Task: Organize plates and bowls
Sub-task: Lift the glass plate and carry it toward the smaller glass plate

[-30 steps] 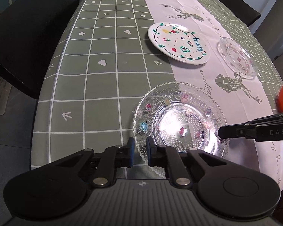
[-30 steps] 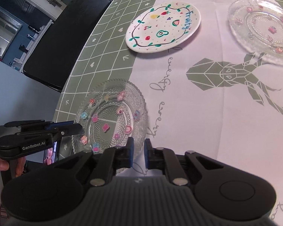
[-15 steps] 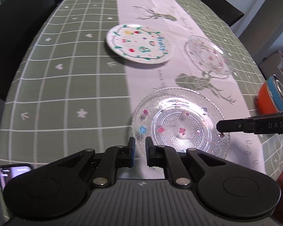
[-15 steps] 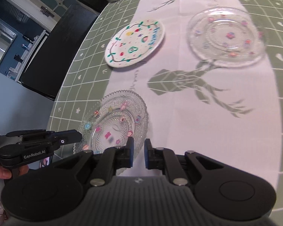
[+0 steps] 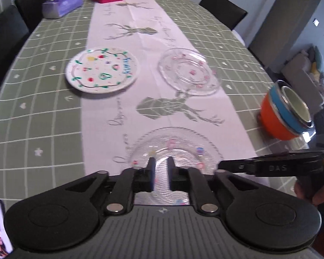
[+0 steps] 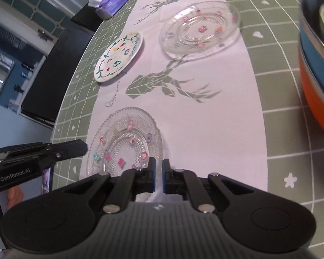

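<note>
Jaws of the left gripper (image 5: 161, 169) have just been opening, narrow around the near glass plate (image 5: 183, 146)'s rim, and the right gripper (image 6: 158, 168)'s are closed; setting-down looks finished, so next comes backing off.

Clear beaded glass plate (image 6: 127, 142), glossy painted white plate (image 5: 102, 69), matt cloth runner (image 5: 110, 99) underneath.

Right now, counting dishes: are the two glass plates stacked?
No, the near glass plate and the far glass plate lie apart on the white runner.
</note>
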`<action>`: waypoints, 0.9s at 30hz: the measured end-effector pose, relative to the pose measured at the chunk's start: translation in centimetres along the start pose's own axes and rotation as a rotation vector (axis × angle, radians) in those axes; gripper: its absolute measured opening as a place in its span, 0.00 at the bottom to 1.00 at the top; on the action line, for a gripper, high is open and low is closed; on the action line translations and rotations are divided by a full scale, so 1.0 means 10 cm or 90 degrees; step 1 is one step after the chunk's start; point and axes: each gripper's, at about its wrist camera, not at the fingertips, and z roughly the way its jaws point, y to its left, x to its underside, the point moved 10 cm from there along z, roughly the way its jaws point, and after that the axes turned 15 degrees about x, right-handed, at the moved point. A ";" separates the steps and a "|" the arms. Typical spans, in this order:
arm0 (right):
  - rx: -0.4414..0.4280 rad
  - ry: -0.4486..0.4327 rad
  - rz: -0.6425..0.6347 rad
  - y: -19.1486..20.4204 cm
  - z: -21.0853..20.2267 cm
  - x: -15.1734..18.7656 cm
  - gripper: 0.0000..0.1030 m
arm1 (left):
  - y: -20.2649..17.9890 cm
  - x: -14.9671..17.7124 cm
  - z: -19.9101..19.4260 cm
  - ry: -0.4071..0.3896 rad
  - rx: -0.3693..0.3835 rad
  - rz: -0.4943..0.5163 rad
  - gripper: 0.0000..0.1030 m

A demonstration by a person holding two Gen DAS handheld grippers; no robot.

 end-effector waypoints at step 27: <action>-0.037 -0.002 0.018 -0.03 0.05 0.07 0.10 | 0.40 0.43 0.13 -0.021 0.029 -0.112 0.16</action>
